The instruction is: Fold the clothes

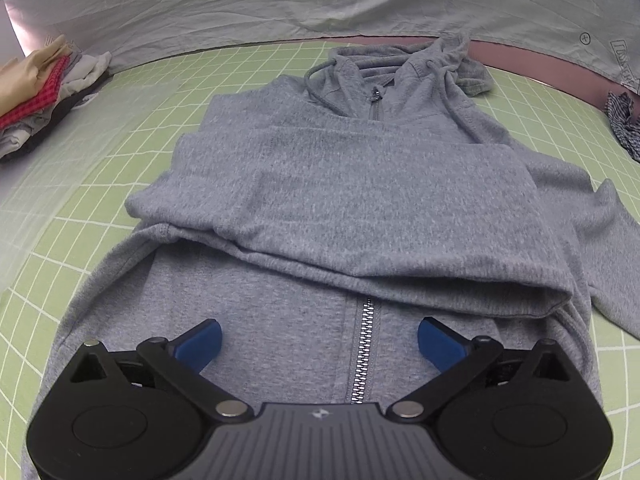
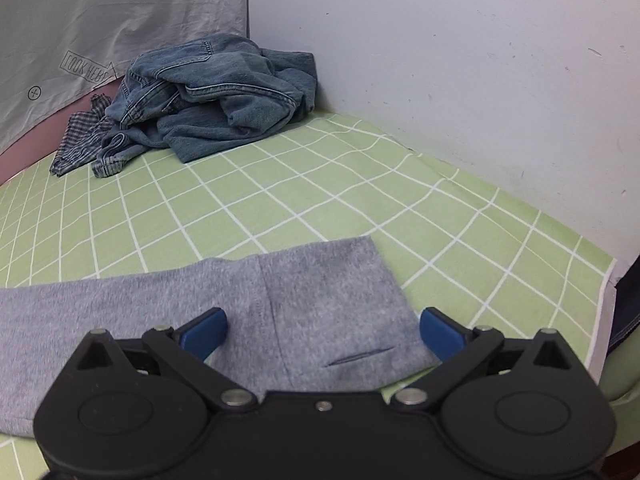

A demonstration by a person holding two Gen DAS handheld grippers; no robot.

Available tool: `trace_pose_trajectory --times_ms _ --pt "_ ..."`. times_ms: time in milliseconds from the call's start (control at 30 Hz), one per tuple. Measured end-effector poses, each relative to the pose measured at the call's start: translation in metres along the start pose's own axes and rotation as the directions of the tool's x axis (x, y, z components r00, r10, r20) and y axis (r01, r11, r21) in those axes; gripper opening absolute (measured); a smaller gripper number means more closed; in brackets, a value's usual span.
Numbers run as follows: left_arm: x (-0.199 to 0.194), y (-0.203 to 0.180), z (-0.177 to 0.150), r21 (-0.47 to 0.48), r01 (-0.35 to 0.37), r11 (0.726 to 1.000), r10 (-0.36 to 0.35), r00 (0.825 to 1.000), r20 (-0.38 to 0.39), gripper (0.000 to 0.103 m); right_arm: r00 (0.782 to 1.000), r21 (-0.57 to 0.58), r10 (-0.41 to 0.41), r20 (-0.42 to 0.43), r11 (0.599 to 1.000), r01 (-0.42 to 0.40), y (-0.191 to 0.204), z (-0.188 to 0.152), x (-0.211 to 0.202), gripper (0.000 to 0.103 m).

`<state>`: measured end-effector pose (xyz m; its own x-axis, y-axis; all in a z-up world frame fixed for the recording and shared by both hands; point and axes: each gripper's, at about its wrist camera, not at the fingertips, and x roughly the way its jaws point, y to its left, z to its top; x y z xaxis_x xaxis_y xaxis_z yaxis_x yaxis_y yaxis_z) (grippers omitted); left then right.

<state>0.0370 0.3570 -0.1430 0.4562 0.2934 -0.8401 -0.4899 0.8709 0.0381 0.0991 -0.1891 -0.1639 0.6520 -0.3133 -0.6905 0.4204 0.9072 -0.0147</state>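
A grey zip-up hoodie (image 1: 340, 208) lies flat on the green checked sheet (image 1: 120, 120), hood at the far end. One sleeve is folded across its chest. My left gripper (image 1: 319, 344) hovers over the hoodie's lower front, open, its blue pads on either side of the zipper (image 1: 365, 344) with nothing pinched. In the right wrist view the other grey sleeve (image 2: 248, 304) stretches out to the right across the sheet (image 2: 360, 184), cuff end showing a thumb slit. My right gripper (image 2: 323, 332) hangs open above that cuff, apart from the cloth.
A heap of folded garments (image 1: 44, 92) sits at the far left. A crumpled denim pile (image 2: 216, 96) and a checked cloth (image 2: 80, 136) lie in the far corner by the white wall (image 2: 480, 60). A grey sheet (image 1: 320, 0) hangs behind. The bed edge runs at right.
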Motion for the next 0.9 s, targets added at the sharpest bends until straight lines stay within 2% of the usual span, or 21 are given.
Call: trace_pose_trajectory --times_ms 233,267,333,367,400,467,500,633,733,900 --pt "0.001 0.003 -0.001 -0.006 0.020 1.000 -0.020 1.000 -0.005 0.103 1.000 0.004 -0.001 -0.018 1.000 0.001 0.005 0.002 -0.001 0.103" --pt "0.001 0.004 -0.001 -0.005 0.022 1.000 -0.022 1.000 -0.005 0.103 1.000 -0.009 0.014 -0.026 1.000 -0.014 0.007 0.003 -0.003 0.097" --pt "0.001 0.004 0.000 -0.001 0.026 1.000 -0.026 1.000 -0.008 0.103 0.998 -0.037 0.057 -0.019 0.998 -0.058 0.012 0.003 -0.010 0.070" --pt "0.001 0.005 0.000 0.002 0.029 1.000 -0.029 1.000 -0.012 0.103 0.997 -0.051 0.076 -0.017 0.996 -0.077 0.015 0.003 -0.013 0.051" --pt "0.000 0.005 0.001 0.008 0.034 0.999 -0.034 0.999 -0.015 0.103 0.996 -0.062 0.083 -0.020 0.995 -0.084 0.020 0.003 -0.016 0.037" --pt "-0.004 0.008 0.003 0.015 0.055 0.998 -0.055 0.998 -0.012 0.103 0.994 -0.066 0.104 -0.027 0.992 -0.106 0.026 0.002 -0.022 0.021" --pt "-0.008 0.010 0.004 0.015 0.071 0.997 -0.071 0.997 -0.001 0.103 0.992 -0.058 0.120 -0.030 0.991 -0.121 0.029 0.001 -0.025 0.017" --pt "-0.024 0.027 0.012 -0.005 0.092 0.996 -0.091 0.995 0.042 0.103 0.983 0.003 0.182 -0.022 0.983 -0.182 0.042 -0.005 -0.044 0.013" --pt "-0.031 0.048 0.021 -0.012 0.074 0.997 -0.073 0.995 0.071 0.103 0.979 -0.014 0.205 0.002 0.979 -0.205 0.064 -0.009 -0.065 0.012" --pt "-0.031 0.091 0.032 0.018 0.021 1.000 -0.022 0.996 0.086 0.103 0.948 -0.004 0.316 0.035 0.949 -0.316 0.112 -0.010 -0.099 0.012"
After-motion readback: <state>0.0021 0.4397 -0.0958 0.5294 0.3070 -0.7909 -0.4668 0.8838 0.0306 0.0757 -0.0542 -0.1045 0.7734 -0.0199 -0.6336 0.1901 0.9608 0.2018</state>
